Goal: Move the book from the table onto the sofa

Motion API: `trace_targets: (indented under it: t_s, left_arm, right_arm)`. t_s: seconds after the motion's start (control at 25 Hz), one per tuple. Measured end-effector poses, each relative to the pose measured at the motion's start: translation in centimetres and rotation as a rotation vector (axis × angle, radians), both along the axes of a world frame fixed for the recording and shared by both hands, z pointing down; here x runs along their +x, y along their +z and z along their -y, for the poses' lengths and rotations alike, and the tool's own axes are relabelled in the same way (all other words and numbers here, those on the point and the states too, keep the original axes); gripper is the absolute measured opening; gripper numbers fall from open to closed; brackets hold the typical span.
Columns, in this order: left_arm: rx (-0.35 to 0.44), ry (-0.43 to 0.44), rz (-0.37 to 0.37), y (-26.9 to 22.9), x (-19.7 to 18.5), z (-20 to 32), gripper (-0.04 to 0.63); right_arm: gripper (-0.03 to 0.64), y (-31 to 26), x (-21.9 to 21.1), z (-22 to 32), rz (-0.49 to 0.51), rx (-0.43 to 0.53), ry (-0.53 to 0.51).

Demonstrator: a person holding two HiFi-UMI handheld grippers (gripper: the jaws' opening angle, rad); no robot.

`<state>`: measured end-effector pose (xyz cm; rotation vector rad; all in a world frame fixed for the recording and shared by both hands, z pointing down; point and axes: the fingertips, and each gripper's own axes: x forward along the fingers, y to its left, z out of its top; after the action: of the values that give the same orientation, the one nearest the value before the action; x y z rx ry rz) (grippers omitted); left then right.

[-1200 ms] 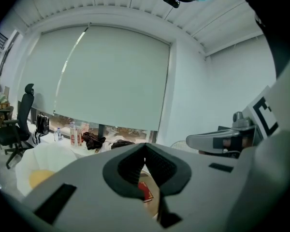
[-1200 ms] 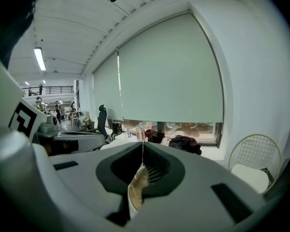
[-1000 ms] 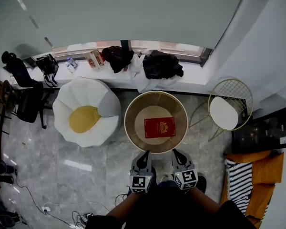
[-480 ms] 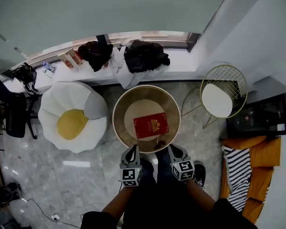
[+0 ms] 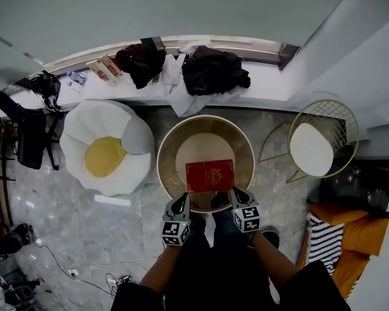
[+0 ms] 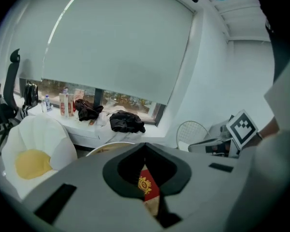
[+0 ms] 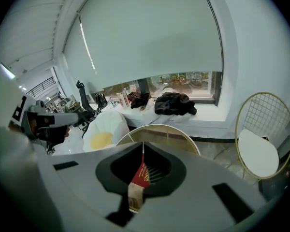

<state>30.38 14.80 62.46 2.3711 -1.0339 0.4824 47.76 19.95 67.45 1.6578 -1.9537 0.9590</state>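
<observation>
Head view: a red book (image 5: 209, 175) with a gold emblem lies flat on the pale top of a round table (image 5: 165, 167) with a raised tan rim, at frame centre. The left gripper (image 5: 179, 203) sits just below the rim at lower centre-left and the right gripper (image 5: 237, 194) at lower centre-right, its tip close to the book's lower right corner; contact cannot be told. A white petal-shaped sofa (image 5: 104, 149) with a yellow cushion stands just left of the table, and a gold wire chair (image 5: 321, 141) with a white seat stands to the right. Along the top, a white window sill (image 5: 272, 83) carries dark garments (image 5: 214, 72) and small boxes (image 5: 105, 69); a black office chair (image 5: 32, 135) occupies the left edge, and orange and striped fabric (image 5: 340, 238) the lower right. Left gripper view: the jaws meet in a closed line with nothing between them; the book (image 6: 146, 186) shows beyond, through the opening behind the tips, with the sofa (image 6: 34, 149) at lower left. Right gripper view: the jaws are likewise pressed together and empty; the book (image 7: 141, 175) appears foreshortened past them, the table rim (image 7: 183, 132) behind it, the sofa (image 7: 106, 129) at centre-left and the wire chair (image 7: 261, 149) at right.
</observation>
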Motion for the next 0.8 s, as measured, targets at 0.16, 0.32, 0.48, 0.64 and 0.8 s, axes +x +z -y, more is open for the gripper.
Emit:
trace_targets:
  t_s: [0.16,0.32,0.48,0.64,0.8]
  left_arm:
    - [-0.087,-0.042,0.012,4.6,0.7,1.2,0.014]
    - [-0.127,-0.058,0.098,9.8,0.4,2.4,0.015]
    - [-0.210,-0.047,0.116,15.0,0.5,3.2,0.062]
    - [-0.338,-0.091,0.104,21.0,0.0,3.0,0.120]
    - [-0.415,-0.059,0.168,25.9,-0.4,2.1,0.127]
  right_arm:
    - [0.017,4.1,2.2,1.5,0.008,-0.042,0.016]
    - [0.051,10.4,3.9,1.8,0.035,-0.143,0.051]
    - [0.132,16.4,4.9,1.4,0.065,-0.256,0.078]
    - [0.133,20.9,6.0,1.1,0.057,-0.328,0.051]
    - [0.137,24.0,7.1,1.0,0.013,-0.386,0.003]
